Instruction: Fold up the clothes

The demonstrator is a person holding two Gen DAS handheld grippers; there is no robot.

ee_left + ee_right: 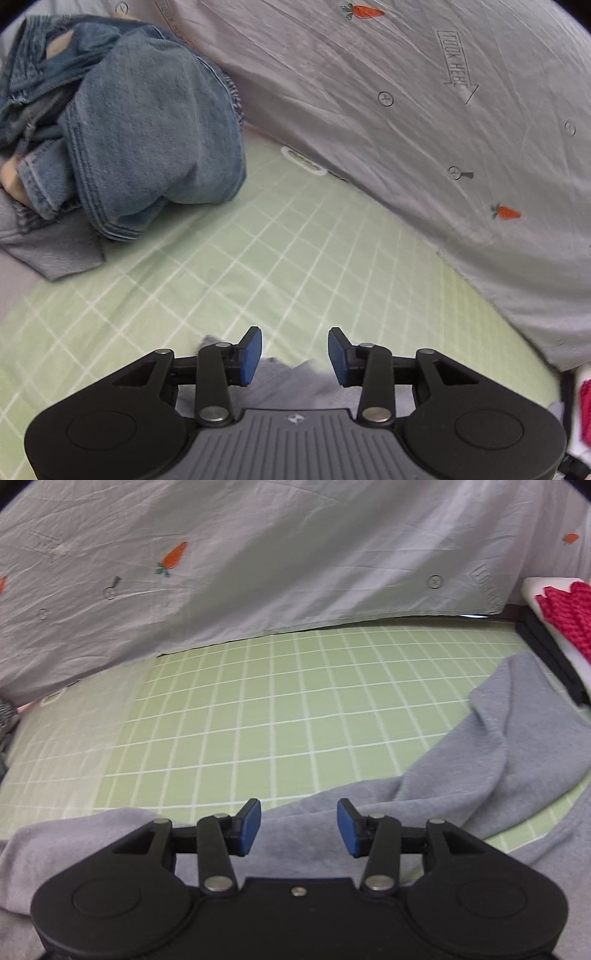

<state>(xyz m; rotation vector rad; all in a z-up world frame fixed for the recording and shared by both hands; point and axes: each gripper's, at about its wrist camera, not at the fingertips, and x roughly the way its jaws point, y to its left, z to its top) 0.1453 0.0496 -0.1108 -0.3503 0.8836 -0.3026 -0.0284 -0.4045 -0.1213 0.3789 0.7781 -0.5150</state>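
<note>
— Grey fleece is what the job turns on: the grey garment (498,760) lies rumpled across the bottom and right of the right wrist view, one long part running up toward the right edge, nothing squared or stacked.

— And the tools?

— The right gripper (298,825) has its blue pads spread wide with nothing between them; it hovers over the garment's near edge. The left gripper (294,354) is equally wide and empty, and a bit of the same grey cloth (291,384) shows under its jaws at the bottom centre of the left wrist view.

— So no fold yet?

— None that the pictures show. By the look of it the garment is still to be spread flat, then folded; the work seems to be at its very start for this piece.

— What lies around it?

— The green checked sheet (258,720) under it, bare through the middle. Behind, a pale cover printed with carrots (406,110) fills the upper part of both views. In the upper left of the left view sits a heap of jeans (140,122) on another grey piece (55,254), crumpled, likely also waiting. At the right edge of the right view, something red and knitted (569,609) rests on a white item.
</note>
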